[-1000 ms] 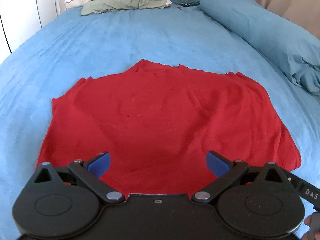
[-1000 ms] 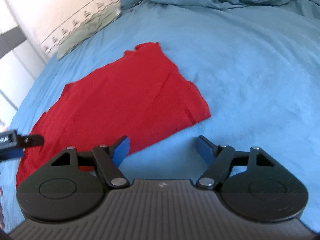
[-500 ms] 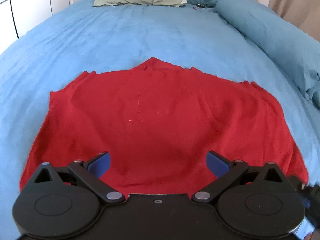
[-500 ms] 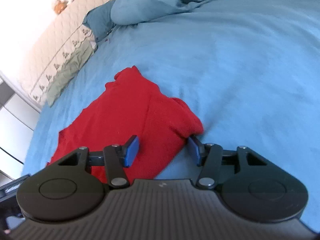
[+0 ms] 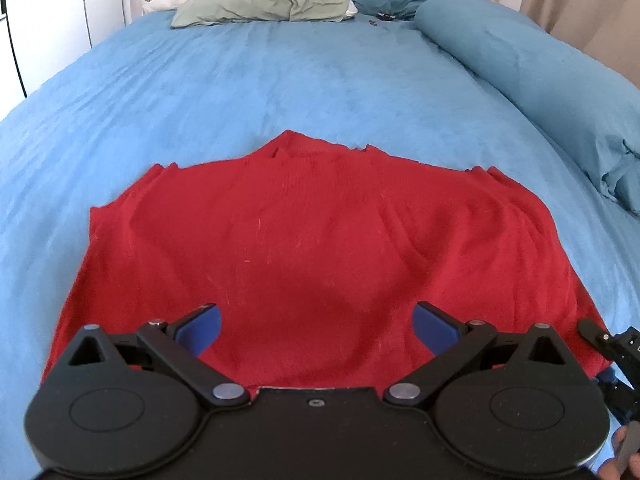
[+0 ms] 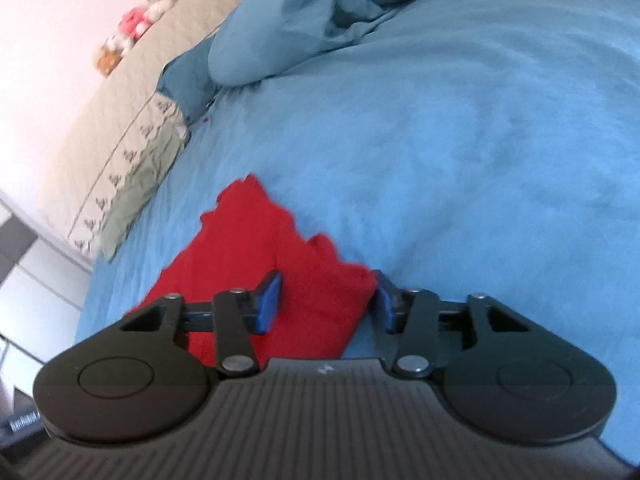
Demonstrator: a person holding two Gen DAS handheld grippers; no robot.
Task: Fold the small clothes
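Observation:
A red garment [image 5: 320,248] lies spread flat on the blue bed cover [image 5: 280,80]. My left gripper [image 5: 316,326] is open and hovers over the garment's near edge, with red cloth between its blue pads. In the right wrist view the garment's right corner [image 6: 320,292] sits bunched between the pads of my right gripper [image 6: 326,300], whose jaws stand partly open around it. The tip of the right gripper [image 5: 608,344] shows at the right edge of the left wrist view.
Pillows [image 5: 260,4] lie at the head of the bed. A rolled blue duvet [image 5: 540,80] runs along the right side. A white wall or wardrobe [image 5: 44,20] stands at the left. Stuffed toys [image 6: 136,24] sit on the headboard.
My right gripper moved down onto the garment's right corner and its jaws narrowed around the bunched cloth. My left gripper moved slightly lower over the near edge and stayed open.

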